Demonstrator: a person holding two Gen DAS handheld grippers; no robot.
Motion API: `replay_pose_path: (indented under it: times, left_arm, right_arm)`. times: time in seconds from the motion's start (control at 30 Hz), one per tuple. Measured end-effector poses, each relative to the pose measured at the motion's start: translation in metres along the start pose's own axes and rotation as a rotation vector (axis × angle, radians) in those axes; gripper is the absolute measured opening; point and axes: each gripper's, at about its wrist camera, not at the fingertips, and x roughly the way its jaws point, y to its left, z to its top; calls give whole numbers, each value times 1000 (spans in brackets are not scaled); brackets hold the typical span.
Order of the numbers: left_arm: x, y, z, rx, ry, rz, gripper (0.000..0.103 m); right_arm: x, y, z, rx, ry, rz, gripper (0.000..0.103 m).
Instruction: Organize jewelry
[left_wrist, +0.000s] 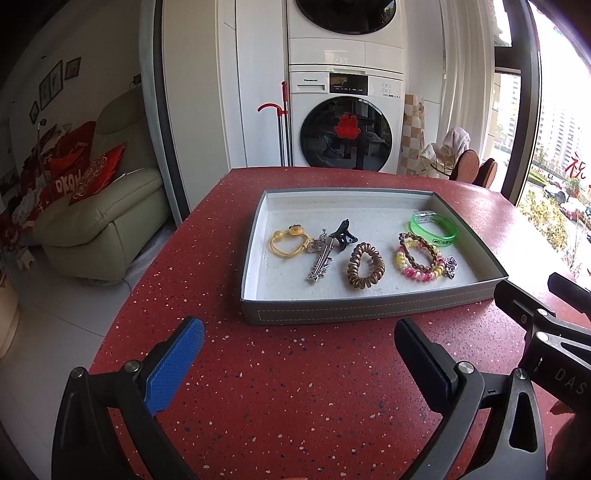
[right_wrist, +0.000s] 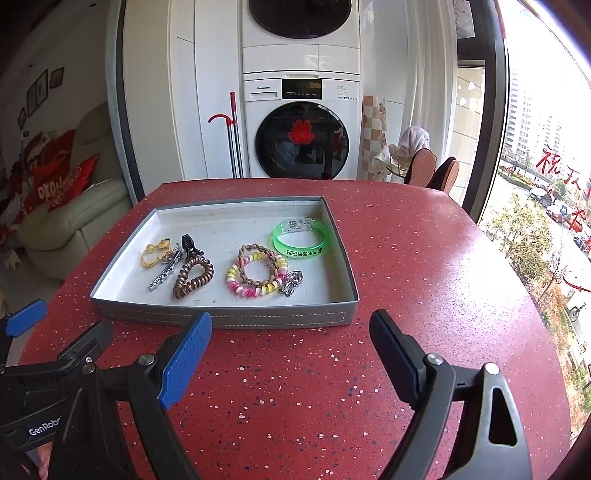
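Before the grey tray's (right_wrist: 221, 317) near wall, both grippers (left_wrist: 299, 354) (right_wrist: 290, 350) hover, jaws wide open over bare red tabletop (right_wrist: 424, 258).

The red table (right_wrist: 424, 258) lies bare right of the grey tray (right_wrist: 221, 319) and on the near side of it, leaving open passage there. The tray's low near wall stands between both wide-spread grippers and the jewelry. Inside, the far strip of the tray floor is free; the pieces crowd the middle, several touching.
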Motion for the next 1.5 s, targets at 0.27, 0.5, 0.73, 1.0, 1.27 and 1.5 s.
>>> replay_pose_path:
  times: [0.27, 0.5, 0.73, 1.0, 1.27, 1.5]
  left_arm:
    - [0, 0, 0, 2, -1, 5, 103]
    - [0, 0, 0, 3, -2, 7, 103]
    - [0, 2, -1, 0, 2, 9, 103]
    - [0, 3, -2, 0, 5, 13, 103]
    - [-2, 6, -1, -3, 2, 13, 103]
    - [-3, 7, 0, -2, 4, 14, 103]
  right_arm:
    - [0, 0, 0, -1, 1, 1, 89]
    - [1, 0, 1, -7, 2, 0, 89]
    - [1, 2, 2, -10, 1, -1, 89]
    - [0, 4, 1, -15, 0, -1, 89]
    - [-2, 7, 2, -22, -3, -4, 89]
    - [-2, 7, 2, -22, -3, -3, 89]
